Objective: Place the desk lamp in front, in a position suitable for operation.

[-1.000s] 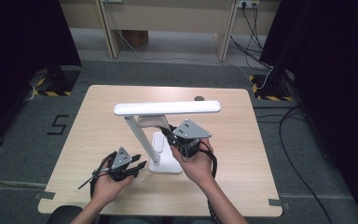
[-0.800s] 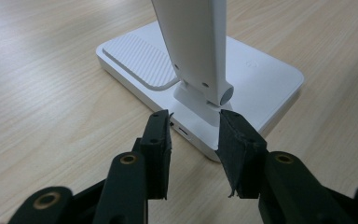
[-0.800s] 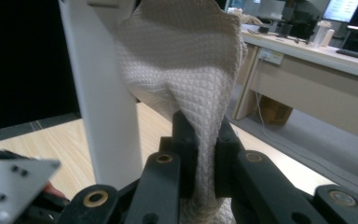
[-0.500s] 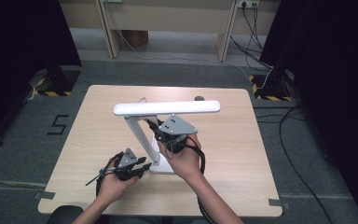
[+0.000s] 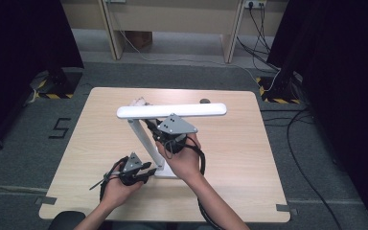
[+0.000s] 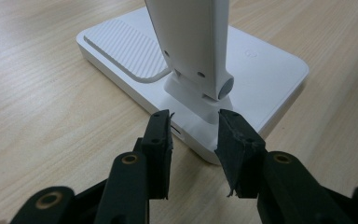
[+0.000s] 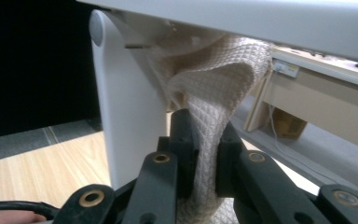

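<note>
Right gripper (image 7: 200,154) fingers pinch cream cloth (image 7: 214,88), pressed under lamp head (image 5: 171,111). Left gripper (image 6: 193,140) fingers half open, empty, at lamp base (image 6: 265,70) on desk (image 5: 249,158). I would brace base, wipe slowly along the head.

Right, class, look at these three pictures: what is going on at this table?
A person at a wooden table is wiping a white desk lamp. The right gripper is shut on a cream quilted cloth and presses it up against the underside of the lamp's head, near the arm. The left gripper, jaws open, sits low at the lamp's base, its tips at the edge by the hinge, seemingly to steady it.
</note>
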A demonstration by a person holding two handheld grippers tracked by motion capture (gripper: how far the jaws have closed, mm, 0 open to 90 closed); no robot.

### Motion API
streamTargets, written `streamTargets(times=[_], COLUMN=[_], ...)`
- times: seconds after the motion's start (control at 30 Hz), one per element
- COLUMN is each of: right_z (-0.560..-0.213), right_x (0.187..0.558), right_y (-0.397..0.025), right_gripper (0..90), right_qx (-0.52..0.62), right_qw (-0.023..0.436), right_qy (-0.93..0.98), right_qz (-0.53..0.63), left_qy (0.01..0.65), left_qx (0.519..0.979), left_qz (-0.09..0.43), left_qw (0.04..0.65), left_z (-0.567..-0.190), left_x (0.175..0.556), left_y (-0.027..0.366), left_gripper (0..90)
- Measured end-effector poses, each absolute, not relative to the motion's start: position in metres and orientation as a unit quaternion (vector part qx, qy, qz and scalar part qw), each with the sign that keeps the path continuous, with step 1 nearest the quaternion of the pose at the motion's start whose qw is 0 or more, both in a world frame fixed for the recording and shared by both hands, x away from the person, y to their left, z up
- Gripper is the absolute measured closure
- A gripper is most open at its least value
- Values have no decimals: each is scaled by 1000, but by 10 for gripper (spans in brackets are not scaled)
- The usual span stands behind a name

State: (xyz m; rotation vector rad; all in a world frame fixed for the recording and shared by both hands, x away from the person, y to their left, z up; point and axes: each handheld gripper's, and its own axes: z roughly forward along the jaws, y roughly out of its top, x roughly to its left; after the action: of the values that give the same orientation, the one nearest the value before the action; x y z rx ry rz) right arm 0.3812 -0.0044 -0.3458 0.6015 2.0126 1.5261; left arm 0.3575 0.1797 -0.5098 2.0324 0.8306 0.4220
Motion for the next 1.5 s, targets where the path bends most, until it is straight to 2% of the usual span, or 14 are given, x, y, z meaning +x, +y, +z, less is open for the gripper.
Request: streamTargets(times=[0.67, 0.97, 1.5], right_z=[-340, -346, -331], right_x=[368, 375, 365], right_y=[6, 5, 8], right_gripper=[826, 838, 838], right_qx=[180, 218, 172], right_qw=[279, 242, 254], right_qy=[755, 781, 774], right_qz=[565, 532, 553], left_qy=[337, 337, 336], left_qx=[813, 811, 811], left_qz=[166, 171, 166], left_qw=[446, 447, 450], left_z=[-512, -512, -513], left_x=[357, 357, 357], left_y=[178, 177, 177], left_gripper=[654, 657, 658])
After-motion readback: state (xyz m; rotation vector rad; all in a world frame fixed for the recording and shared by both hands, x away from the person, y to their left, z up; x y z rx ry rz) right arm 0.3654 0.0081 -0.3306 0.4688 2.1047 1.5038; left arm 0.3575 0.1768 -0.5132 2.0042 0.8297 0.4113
